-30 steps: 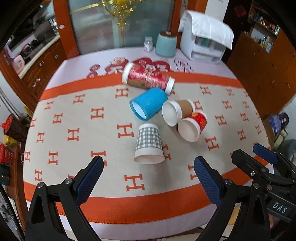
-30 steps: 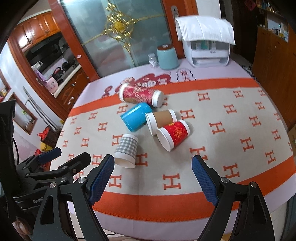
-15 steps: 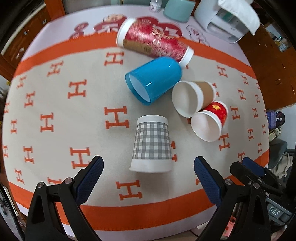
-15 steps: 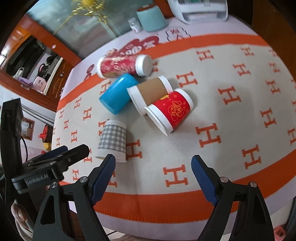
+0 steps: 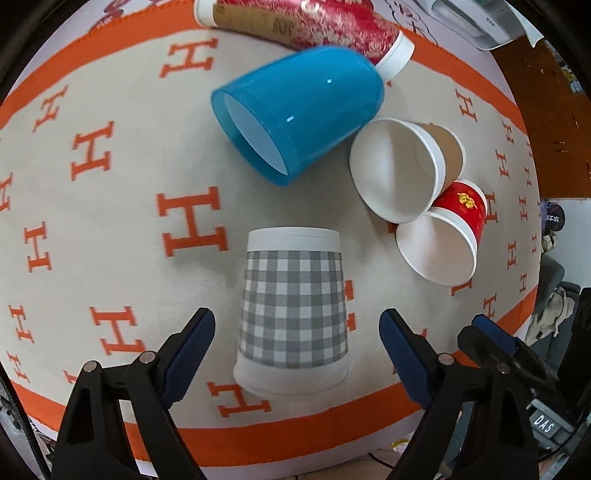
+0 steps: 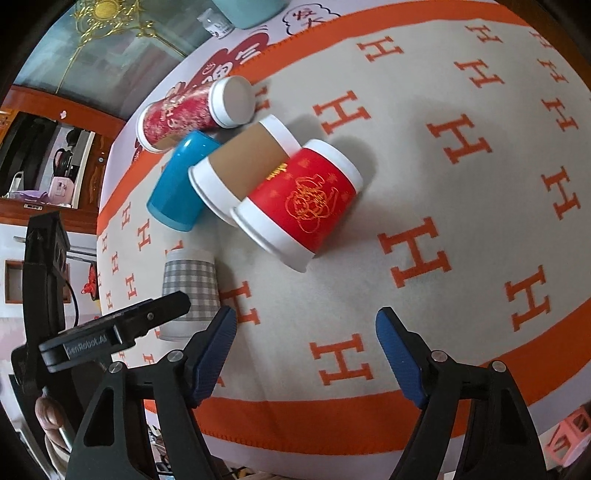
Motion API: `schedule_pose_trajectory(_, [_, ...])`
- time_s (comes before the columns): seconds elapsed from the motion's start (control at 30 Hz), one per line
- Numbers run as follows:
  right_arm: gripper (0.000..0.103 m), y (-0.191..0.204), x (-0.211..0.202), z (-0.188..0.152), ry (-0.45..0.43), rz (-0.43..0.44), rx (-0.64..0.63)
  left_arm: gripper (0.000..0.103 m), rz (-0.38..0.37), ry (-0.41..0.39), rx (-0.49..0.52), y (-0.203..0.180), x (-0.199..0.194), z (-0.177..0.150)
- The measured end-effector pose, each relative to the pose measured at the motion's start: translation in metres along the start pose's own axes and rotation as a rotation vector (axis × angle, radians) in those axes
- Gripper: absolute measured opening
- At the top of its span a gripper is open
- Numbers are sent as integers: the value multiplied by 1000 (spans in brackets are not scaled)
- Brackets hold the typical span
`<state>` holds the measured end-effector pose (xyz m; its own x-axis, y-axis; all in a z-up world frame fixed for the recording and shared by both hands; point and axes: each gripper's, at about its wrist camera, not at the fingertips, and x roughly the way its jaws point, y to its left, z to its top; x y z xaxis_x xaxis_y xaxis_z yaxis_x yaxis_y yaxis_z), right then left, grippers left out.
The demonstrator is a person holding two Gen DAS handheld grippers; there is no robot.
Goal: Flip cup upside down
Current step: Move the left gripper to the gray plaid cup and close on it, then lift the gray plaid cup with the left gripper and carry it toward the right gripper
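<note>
A grey checked paper cup (image 5: 293,310) stands upside down on the table, also in the right wrist view (image 6: 189,286). My left gripper (image 5: 297,350) is open, its jaws on either side of this cup without touching it. A blue cup (image 5: 299,110), a brown paper cup (image 5: 402,170), a red paper cup (image 5: 443,236) and a long red patterned cup (image 5: 306,22) lie on their sides behind. My right gripper (image 6: 306,350) is open and empty, just in front of the red paper cup (image 6: 306,203).
The round table has an orange-and-beige cloth (image 5: 110,221) with H marks. Its front edge (image 6: 332,432) is close below both grippers. A teal container (image 6: 247,9) and a small bottle (image 6: 218,24) stand at the far edge.
Both grippers have moved forward and down toward the cups. The left gripper's jaws now flank the checked cup. The cups have not moved.
</note>
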<state>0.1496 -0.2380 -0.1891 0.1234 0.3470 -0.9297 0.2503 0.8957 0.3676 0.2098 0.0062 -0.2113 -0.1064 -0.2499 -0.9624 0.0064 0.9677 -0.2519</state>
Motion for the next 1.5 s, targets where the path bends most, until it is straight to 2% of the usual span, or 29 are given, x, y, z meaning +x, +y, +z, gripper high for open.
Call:
schedule_pose_trajectory(0.1, [79, -3, 7, -1, 6, 2, 8, 77, -6, 29, 2, -4, 9, 3])
schedule_pose_trajectory(0.37, [79, -14, 17, -1, -3, 8, 39, 64, -1, 63, 4, -8, 25, 8])
schedule_pose_trajectory(0.53, [79, -20, 18, -7, -3, 13, 54, 63, 1, 43, -2, -14, 24, 10])
schedule_pose_trajectory(0.83, [79, -35, 8, -21, -20, 16, 69, 63, -31, 6, 4, -32, 3, -10])
schedule_pose_trajectory(1.1, [79, -45, -3, -38, -34, 24, 71, 63, -85, -32, 16, -46, -25, -53])
schedule_pose_trajectory(1.33, [79, -57, -6, -59, -29, 29, 72, 63, -94, -6, 27, -60, -12, -89])
schedule_pose_trajectory(1.5, [79, -72, -10, -71, -31, 25, 86, 63, -95, 35, 14, -61, 11, -107])
